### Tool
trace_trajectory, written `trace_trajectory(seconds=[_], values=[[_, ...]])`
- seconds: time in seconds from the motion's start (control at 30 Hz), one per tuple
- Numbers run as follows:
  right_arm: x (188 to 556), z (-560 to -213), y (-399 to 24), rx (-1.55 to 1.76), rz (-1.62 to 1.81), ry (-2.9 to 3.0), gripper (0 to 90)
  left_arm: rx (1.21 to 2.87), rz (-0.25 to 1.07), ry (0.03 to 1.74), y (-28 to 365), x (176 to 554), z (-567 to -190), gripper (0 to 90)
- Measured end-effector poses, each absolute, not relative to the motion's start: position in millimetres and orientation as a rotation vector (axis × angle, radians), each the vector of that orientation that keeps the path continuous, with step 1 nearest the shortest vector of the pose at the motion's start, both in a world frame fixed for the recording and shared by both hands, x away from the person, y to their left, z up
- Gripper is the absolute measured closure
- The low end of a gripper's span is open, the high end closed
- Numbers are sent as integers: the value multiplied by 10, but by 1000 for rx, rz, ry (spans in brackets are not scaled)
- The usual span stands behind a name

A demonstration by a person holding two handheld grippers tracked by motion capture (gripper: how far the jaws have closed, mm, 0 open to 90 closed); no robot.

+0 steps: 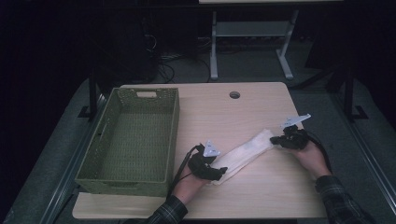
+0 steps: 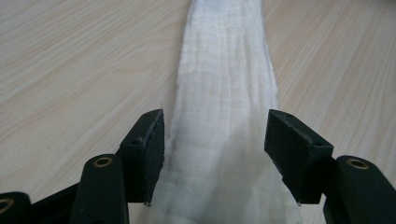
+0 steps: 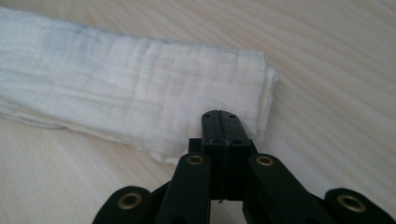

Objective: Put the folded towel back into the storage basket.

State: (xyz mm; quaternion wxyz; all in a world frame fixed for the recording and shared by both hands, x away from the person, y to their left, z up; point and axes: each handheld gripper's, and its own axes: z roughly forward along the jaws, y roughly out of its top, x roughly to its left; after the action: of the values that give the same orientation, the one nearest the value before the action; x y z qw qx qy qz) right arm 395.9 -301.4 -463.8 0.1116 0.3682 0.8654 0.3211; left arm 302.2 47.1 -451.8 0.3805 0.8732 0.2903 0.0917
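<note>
Toward the table's [image 1: 261,186] near edge, a folded white cloth [image 1: 245,152] is lying slantwise. The left gripper [image 1: 219,171] is straddling its near end, jaws apart, hiding that end. The right gripper [image 1: 276,139], jaws together, is covering the far end.

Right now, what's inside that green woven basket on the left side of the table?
Nothing shows inside the green woven basket: its woven floor and far walls lie bare. The near wall hides a thin strip of floor just behind it.
</note>
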Motion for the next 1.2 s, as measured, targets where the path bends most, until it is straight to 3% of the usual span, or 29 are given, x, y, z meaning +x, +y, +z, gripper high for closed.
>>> trace_trajectory(seconds=[0.6, 0.73, 0.93, 1.03, 1.1, 1.2], values=[[4384, -4648, -2631, 1021, 973, 2564, 893, 2211, 243, 760, 485, 3048, -4492, 385], [4338, -4585, -2640, 1035, 1032, 2545, 754, 2201, 255, 778, 510, 3060, -4475, 416], [4149, -4429, -2769, 1032, 1105, 2487, 523, 2167, 295, 834, 554, 3120, -4452, 624], [4053, -4385, -2862, 1030, 1120, 2477, 440, 2166, 298, 877, 568, 3186, -4489, 838], [4017, -4378, -2914, 1049, 1115, 2466, 405, 2210, 296, 891, 558, 3223, -4536, 893], [3985, -4396, -2940, 1052, 1098, 2468, 389, 2269, 297, 886, 539, 3225, -4593, 895]])
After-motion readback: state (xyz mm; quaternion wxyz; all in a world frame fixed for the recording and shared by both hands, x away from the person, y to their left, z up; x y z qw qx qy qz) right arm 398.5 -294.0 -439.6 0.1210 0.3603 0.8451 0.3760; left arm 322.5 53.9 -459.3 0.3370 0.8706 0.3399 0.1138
